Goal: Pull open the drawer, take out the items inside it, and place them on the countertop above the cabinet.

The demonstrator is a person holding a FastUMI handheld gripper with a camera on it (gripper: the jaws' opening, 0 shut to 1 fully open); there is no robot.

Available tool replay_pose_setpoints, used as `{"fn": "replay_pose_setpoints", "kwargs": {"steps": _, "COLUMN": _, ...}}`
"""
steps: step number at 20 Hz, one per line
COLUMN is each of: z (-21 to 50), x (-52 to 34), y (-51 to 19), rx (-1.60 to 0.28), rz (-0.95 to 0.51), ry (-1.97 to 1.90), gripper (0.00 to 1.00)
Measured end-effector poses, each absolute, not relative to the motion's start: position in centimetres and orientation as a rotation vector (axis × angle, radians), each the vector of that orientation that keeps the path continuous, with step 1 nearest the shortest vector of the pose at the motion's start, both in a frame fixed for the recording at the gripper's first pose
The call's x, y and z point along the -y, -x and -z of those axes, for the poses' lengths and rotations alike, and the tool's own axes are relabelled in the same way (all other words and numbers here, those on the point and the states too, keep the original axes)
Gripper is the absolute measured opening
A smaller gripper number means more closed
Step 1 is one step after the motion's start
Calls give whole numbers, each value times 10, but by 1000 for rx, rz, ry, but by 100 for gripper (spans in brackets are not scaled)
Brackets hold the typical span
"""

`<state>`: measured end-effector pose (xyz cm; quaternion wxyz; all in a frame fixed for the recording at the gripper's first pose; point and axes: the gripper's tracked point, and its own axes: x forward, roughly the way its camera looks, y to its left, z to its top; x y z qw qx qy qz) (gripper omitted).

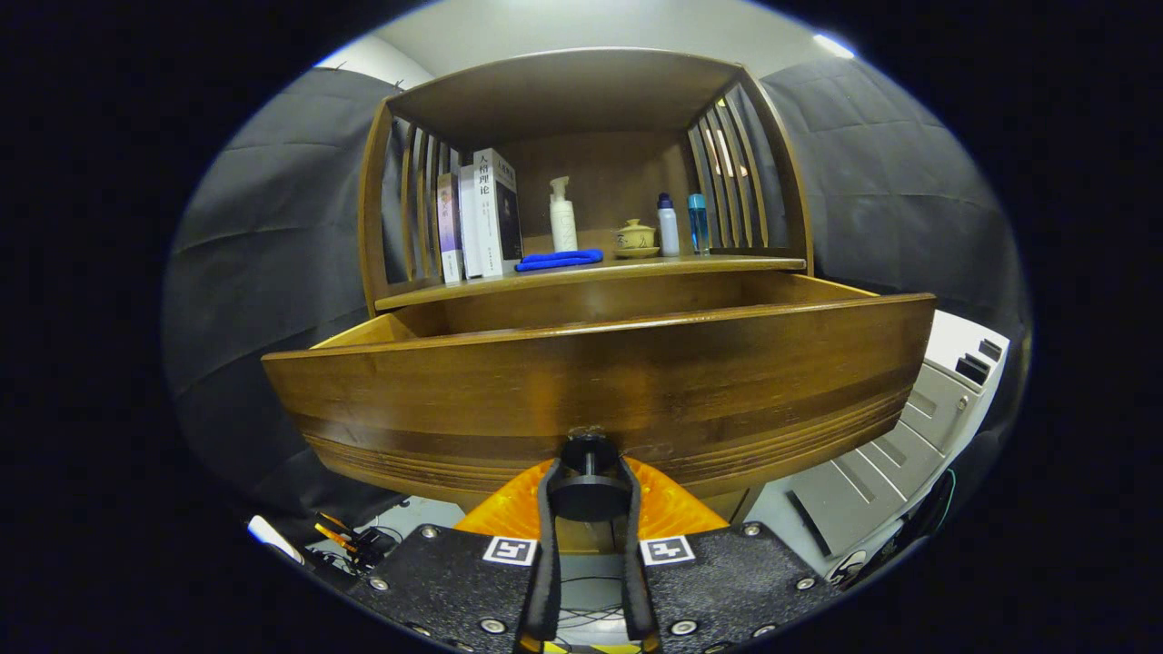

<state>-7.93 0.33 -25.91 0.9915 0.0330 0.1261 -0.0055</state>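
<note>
The gripper (pixel 589 481) is clenched on the dark round knob (pixel 588 490) at the lower middle of the drawer front (pixel 600 391), one finger pressing on each side of it. The wooden drawer stands pulled well out of the cabinet, its curved front just ahead of the fingers and its side walls running back toward the counter (pixel 591 277); from this low angle I cannot tell what lies inside. On the counter above, under the slatted hutch, stand some upright books (pixel 482 218), a white pump bottle (pixel 562 218), a folded blue cloth (pixel 559 260) before it, a small lidded cup (pixel 635 239), and two small bottles (pixel 681 224) side by side. A grey unit (pixel 918 436) sits beside the cabinet.
</note>
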Motion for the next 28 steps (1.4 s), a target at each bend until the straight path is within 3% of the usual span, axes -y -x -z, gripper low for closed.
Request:
{"fn": "replay_pose_setpoints", "kwargs": {"steps": 6, "z": 247, "x": -6, "y": 83, "rx": -240, "rz": 16, "ry": -79, "gripper": 48}}
{"fn": "replay_pose_setpoints", "kwargs": {"steps": 12, "z": 188, "x": -2, "y": 90, "rx": -133, "rz": -1, "ry": -113, "gripper": 95}}
{"fn": "replay_pose_setpoints", "kwargs": {"steps": 19, "z": 110, "x": 3, "y": 76, "rx": -90, "rz": 52, "ry": -39, "gripper": 95}}
{"fn": "replay_pose_setpoints", "kwargs": {"steps": 28, "z": 97, "x": 6, "y": -9, "rx": -248, "rz": 146, "ry": 31, "gripper": 95}}
